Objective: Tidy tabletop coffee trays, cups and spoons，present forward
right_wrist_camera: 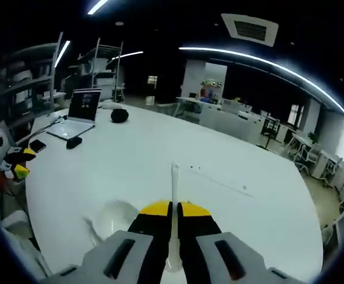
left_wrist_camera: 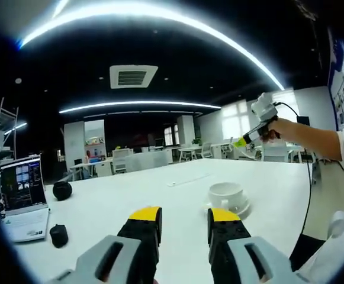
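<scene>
A white cup (left_wrist_camera: 226,193) stands on its saucer (left_wrist_camera: 238,209) on the white table, just beyond my left gripper (left_wrist_camera: 184,216) and slightly right of it. That gripper is open with nothing between its yellow-tipped fingers. A hand holds my right gripper (left_wrist_camera: 244,141) up in the air above the table's right side. In the right gripper view, my right gripper (right_wrist_camera: 173,208) is shut on a thin white spoon (right_wrist_camera: 174,180) whose handle sticks out forward. The cup (right_wrist_camera: 116,218) lies below and to the left of it. The left gripper (right_wrist_camera: 22,161) shows at the far left edge.
An open laptop (left_wrist_camera: 22,188) sits at the table's left end with a black mouse (left_wrist_camera: 58,235) and a round black object (left_wrist_camera: 62,190) beside it. A long white strip (left_wrist_camera: 186,178) lies mid-table. A phone (right_wrist_camera: 38,145) lies near the laptop (right_wrist_camera: 82,108). Desks and shelves stand beyond.
</scene>
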Motion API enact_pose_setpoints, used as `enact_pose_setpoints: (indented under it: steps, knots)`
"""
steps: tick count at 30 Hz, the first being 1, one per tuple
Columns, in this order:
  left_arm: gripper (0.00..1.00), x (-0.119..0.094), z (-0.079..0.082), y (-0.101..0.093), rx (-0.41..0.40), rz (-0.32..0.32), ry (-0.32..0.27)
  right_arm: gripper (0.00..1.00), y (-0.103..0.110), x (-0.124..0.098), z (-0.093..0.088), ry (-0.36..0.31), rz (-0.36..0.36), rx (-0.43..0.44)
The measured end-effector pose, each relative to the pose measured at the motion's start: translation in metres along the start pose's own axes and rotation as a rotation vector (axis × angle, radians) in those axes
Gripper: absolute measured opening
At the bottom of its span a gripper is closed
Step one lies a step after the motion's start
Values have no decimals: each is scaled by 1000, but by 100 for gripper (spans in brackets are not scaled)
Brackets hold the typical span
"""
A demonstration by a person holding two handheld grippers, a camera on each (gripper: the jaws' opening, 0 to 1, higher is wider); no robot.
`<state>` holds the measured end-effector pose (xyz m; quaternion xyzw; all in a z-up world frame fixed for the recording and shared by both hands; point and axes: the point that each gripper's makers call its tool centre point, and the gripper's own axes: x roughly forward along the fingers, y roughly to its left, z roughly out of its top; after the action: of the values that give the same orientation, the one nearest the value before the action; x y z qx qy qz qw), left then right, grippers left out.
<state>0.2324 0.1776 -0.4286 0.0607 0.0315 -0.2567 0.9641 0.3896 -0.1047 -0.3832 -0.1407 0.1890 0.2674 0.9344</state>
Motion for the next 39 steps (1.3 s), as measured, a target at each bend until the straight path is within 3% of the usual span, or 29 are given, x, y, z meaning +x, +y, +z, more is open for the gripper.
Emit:
enact_pose_setpoints:
  steps: [9, 12, 15, 24, 30, 39]
  knots:
    - [32, -3, -1, -2, -4, -8, 2, 5, 37, 22, 22, -93, 69, 45]
    - [32, -4, -1, -2, -2, -6, 3, 5, 48, 29, 31, -162, 82, 58]
    - [32, -6, 0, -1, -1, -3, 2, 5, 57, 35, 30, -188, 93, 86]
    - [32, -11, 2, 5, -4, 13, -8, 5, 72, 56, 12, -210, 95, 118]
    - [32, -13, -1, 6, -11, 18, -7, 5, 77, 74, -15, -168, 98, 138]
    - [32, -16, -4, 9, -21, 24, -8, 5, 89, 83, -37, -137, 85, 127]
